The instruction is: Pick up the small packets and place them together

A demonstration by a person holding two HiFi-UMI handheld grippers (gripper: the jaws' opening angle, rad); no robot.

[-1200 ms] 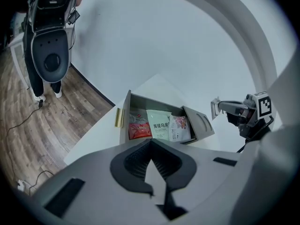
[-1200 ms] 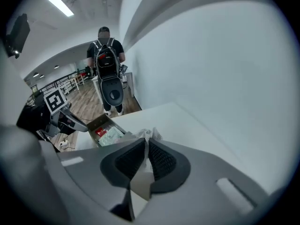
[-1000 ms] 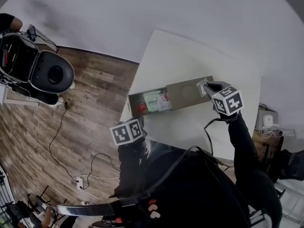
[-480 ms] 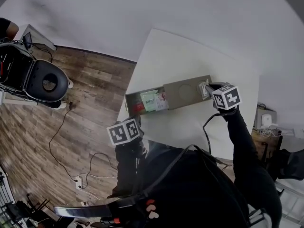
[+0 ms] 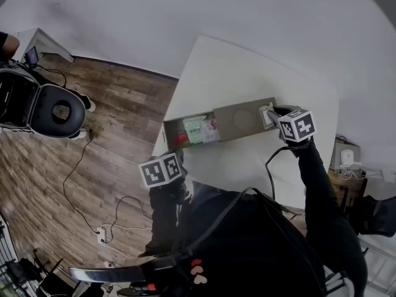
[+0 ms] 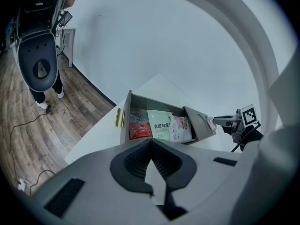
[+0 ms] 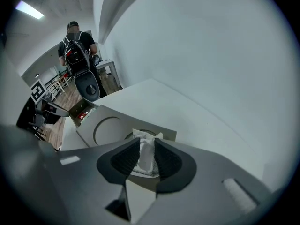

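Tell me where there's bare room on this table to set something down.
Free: the wide white table beyond the grey box, and the strip in front of it, toward you. Crowded: the box's open end, filled by three packets, and its other end, where the right gripper, jaws just opening, straddles a white packet.

Light: soft, even indoor light; a ceiling strip (image 7: pixel 26 9) glows at ten o'clock in the right gripper view.
Shadows: faint, diffuse.
Distortion: strong fisheye, dark corners.
Focus: foreground soft; colours muted.
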